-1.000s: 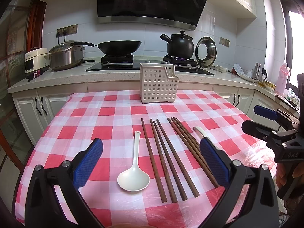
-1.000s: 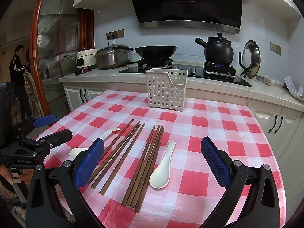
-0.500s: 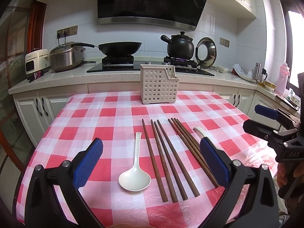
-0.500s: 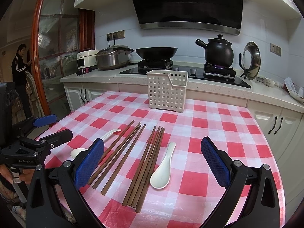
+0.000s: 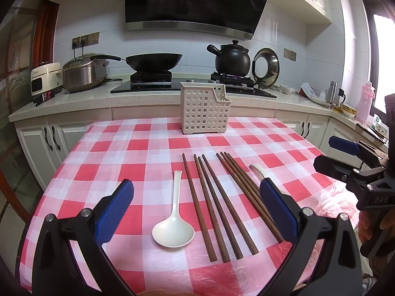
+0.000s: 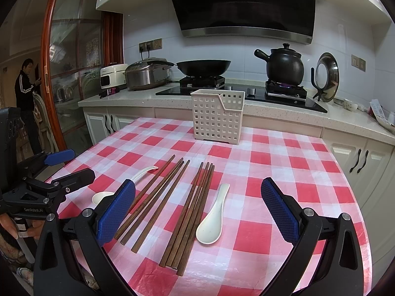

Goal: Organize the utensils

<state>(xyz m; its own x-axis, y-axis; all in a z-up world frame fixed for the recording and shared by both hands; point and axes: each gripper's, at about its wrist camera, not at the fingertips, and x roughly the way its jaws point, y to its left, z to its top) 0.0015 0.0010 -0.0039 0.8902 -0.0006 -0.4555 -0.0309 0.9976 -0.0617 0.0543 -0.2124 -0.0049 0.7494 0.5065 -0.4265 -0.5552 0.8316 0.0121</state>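
Several brown wooden chopsticks (image 5: pixel 212 202) lie side by side on the red-and-white checked table (image 5: pixel 138 153), in two bundles. A white spoon (image 5: pixel 174 224) lies left of them; a second white spoon (image 5: pixel 256 169) lies right of them, partly hidden. A white perforated utensil basket (image 5: pixel 203 109) stands upright at the far edge. My left gripper (image 5: pixel 197 209) is open and empty above the near edge. My right gripper (image 6: pixel 197 209) is open and empty; below it lie the chopsticks (image 6: pixel 192 209), a spoon (image 6: pixel 212 219) and, farther back, the basket (image 6: pixel 217 118).
A kitchen counter (image 5: pixel 74 103) runs behind the table with a rice cooker (image 5: pixel 84 74), a wok (image 5: pixel 153 61) and a black pot (image 5: pixel 232 60). My right gripper shows in the left wrist view (image 5: pixel 345 157). A person (image 6: pixel 24 93) stands far left.
Both views have shifted very slightly; the utensils and basket have not moved. Both grippers stay open.
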